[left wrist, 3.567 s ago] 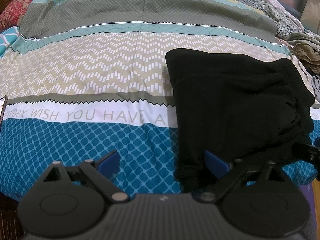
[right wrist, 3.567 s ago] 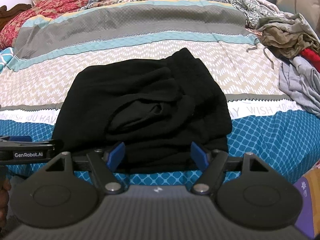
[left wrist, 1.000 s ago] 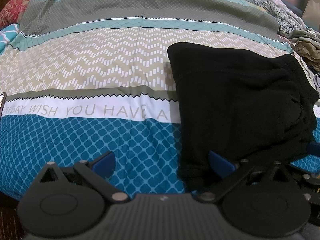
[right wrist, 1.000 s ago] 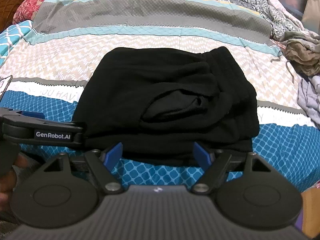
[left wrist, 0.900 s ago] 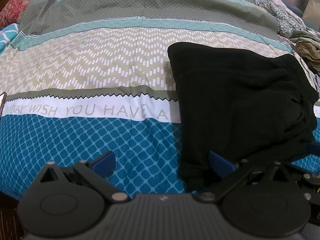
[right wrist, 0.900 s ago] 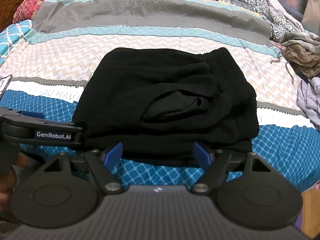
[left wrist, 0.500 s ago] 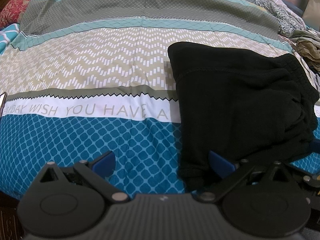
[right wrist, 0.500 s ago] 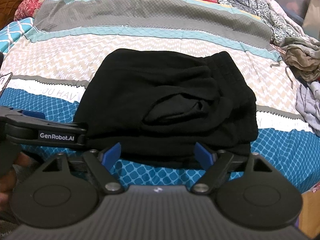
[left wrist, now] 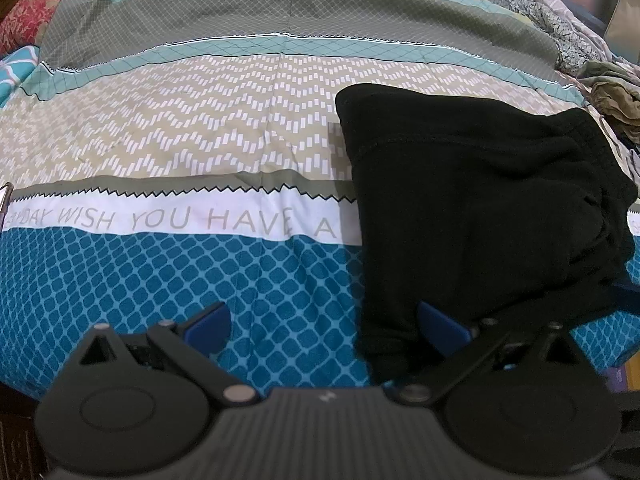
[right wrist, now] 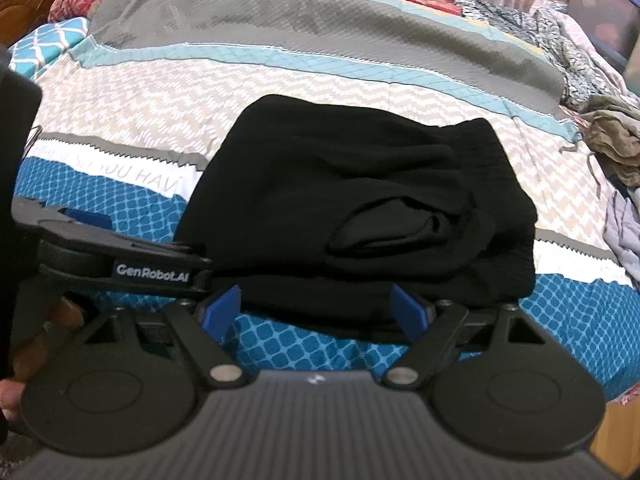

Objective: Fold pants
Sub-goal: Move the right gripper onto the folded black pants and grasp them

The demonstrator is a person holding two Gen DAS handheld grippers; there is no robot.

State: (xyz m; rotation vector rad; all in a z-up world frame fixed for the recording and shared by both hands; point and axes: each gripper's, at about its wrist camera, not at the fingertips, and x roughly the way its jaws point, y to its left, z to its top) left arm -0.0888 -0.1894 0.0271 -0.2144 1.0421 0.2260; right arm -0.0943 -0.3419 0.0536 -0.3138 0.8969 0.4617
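The right gripper (right wrist: 316, 310) has just been widening, jaws released and nothing between them; the left gripper (left wrist: 320, 324) gapes empty too. At twelve o'clock, the black pants (right wrist: 360, 208) rest folded on the bedspread (left wrist: 160, 140), apparently finished.

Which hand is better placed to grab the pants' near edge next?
Right. Its tongs stand open, centred on the near edge of the pants. The left tongs, also open, mostly face bare bedspread; only one finger reaches the corner.
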